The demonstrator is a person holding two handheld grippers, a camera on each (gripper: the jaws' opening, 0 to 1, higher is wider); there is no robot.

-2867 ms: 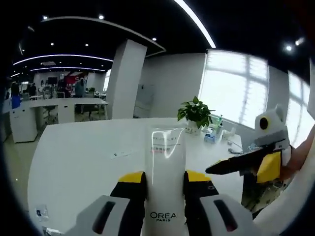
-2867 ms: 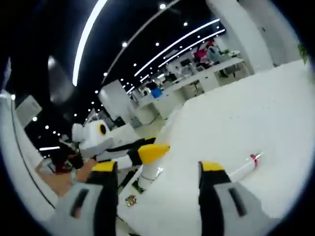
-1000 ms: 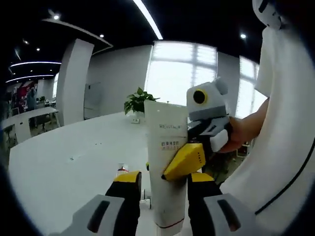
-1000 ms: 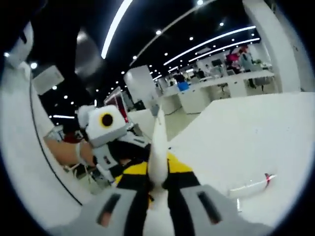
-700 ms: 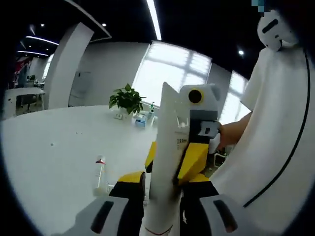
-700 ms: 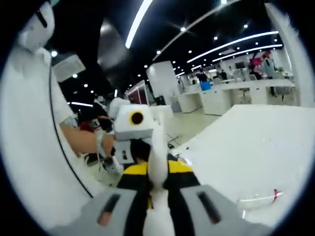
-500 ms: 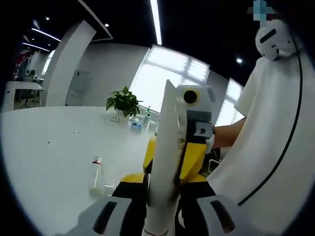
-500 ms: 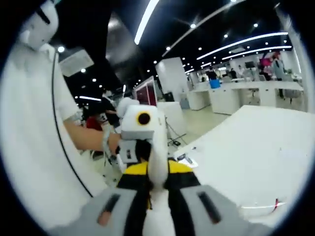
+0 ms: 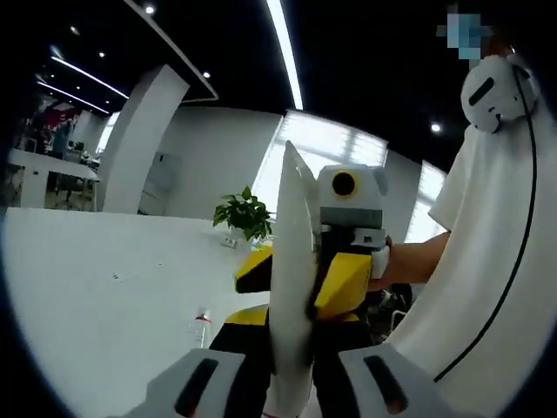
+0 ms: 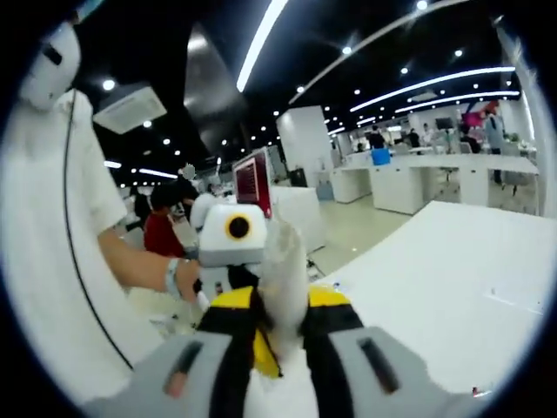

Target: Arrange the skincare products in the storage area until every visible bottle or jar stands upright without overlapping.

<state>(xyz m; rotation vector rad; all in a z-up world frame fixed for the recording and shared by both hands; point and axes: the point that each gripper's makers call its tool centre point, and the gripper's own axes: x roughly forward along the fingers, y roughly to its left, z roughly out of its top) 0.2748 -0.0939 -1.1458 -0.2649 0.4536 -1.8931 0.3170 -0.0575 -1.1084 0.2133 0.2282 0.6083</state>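
A white skincare tube (image 9: 291, 279) stands edge-on in the left gripper view, with my left gripper (image 9: 291, 320) shut on its lower part. My right gripper (image 9: 298, 277) comes in from the right with its yellow jaws clamped on the same tube higher up. In the right gripper view the tube (image 10: 283, 270) rises between my right gripper (image 10: 280, 306) and its shut jaws. A hand (image 10: 178, 277) holds the other gripper just behind it. A small clear bottle with a red cap (image 9: 202, 326) lies on the white table (image 9: 96, 296).
A potted plant (image 9: 245, 213) stands at the table's far side by the windows. The person's white shirt (image 9: 487, 287) takes up the right side of the left gripper view. The white table (image 10: 444, 287) stretches to the right, with office desks and people behind it.
My right gripper, open and apart 2.9 s ago, has shut on the tube held by my left gripper. The tube has turned from face-on to edge-on. Both cameras have swung.
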